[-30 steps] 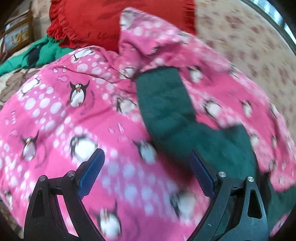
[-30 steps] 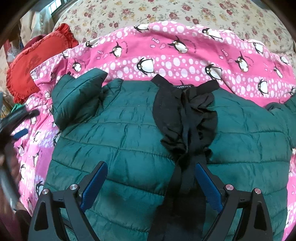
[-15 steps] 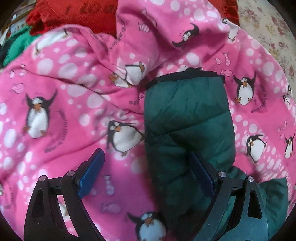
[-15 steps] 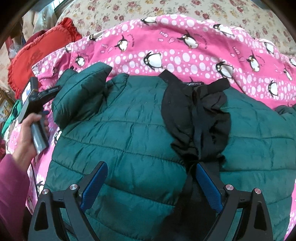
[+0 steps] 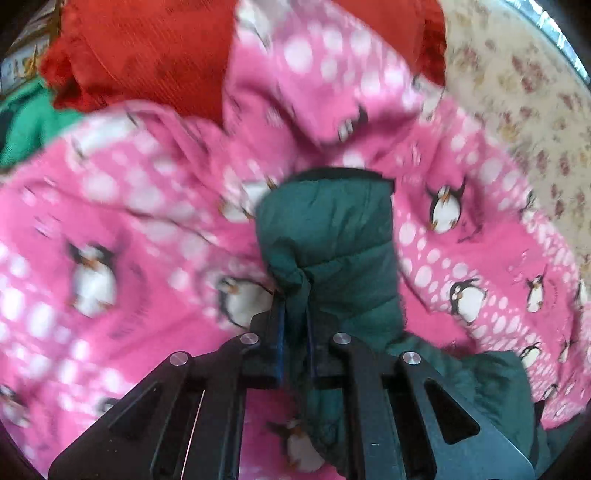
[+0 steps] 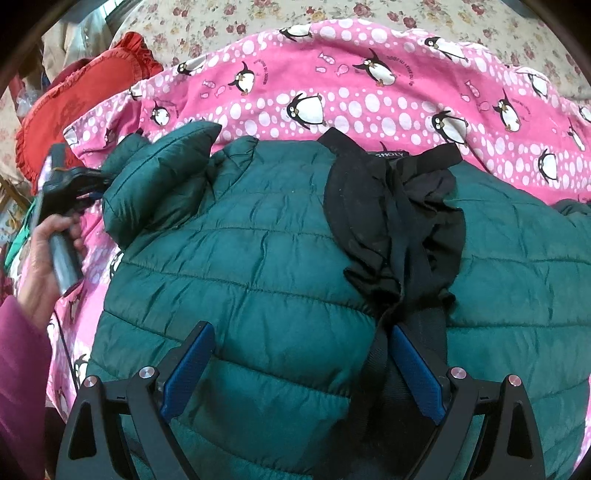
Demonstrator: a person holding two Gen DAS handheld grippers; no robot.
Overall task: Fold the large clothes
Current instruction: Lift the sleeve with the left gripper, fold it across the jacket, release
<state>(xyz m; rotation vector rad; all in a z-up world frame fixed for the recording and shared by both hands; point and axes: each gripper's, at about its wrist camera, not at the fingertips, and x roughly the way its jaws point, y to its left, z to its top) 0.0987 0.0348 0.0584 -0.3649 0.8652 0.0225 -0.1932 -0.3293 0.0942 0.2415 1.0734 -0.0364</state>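
A dark green quilted jacket [image 6: 258,258] lies spread on a pink penguin blanket [image 6: 332,85], its black lining [image 6: 399,221] bunched at the collar. In the left wrist view the jacket's sleeve [image 5: 332,229] points away from me. My left gripper [image 5: 294,306] is closing tight on a pinch of the sleeve's left edge, and the fabric is squeezed between the blue pads. The right wrist view shows that left gripper [image 6: 74,181] in a person's hand [image 6: 44,251] at the sleeve's end. My right gripper [image 6: 299,354] hovers open over the jacket's body with nothing gripped.
A red frilled cushion [image 5: 147,48] lies beyond the blanket [image 5: 110,221], with a green cloth [image 5: 22,122] to its left. A floral bedsheet [image 6: 295,14] covers the bed around the blanket. A magenta sleeve [image 6: 18,369] fills the lower left of the right wrist view.
My left gripper moved in along the sleeve and its jaws went from wide open to pinched on the sleeve's edge. The right gripper stayed open and barely moved.
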